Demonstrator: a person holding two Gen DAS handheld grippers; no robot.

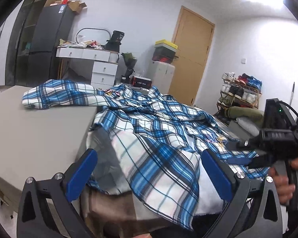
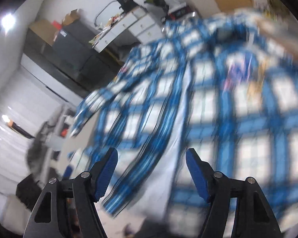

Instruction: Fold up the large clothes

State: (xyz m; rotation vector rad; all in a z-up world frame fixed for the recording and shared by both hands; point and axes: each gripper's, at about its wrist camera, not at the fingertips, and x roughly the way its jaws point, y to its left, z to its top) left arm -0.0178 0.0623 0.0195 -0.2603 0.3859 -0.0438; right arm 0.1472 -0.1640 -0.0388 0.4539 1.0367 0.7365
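Observation:
A blue and white plaid shirt (image 1: pixel 149 123) lies crumpled across a grey surface (image 1: pixel 29 129), one sleeve reaching to the far left. Its near hem hangs over the front edge. My left gripper (image 1: pixel 149 170) is open wide just above that near hem, and its blue pads (image 1: pixel 83 174) touch no cloth. My right gripper (image 1: pixel 236 152) comes in low from the right over the shirt's right side, held by a hand (image 1: pixel 288 178). In the right wrist view the shirt (image 2: pixel 208 109) is blurred by motion, and the right gripper (image 2: pixel 152 170) is open with nothing pinched between its pads.
A dark fridge (image 1: pixel 47 45) and a white drawer desk (image 1: pixel 97 63) stand behind the surface. A wooden door (image 1: pixel 190 55) and a shoe rack (image 1: pixel 240 93) are at the back right. An olive bundle (image 1: pixel 246 113) lies on the floor near the rack.

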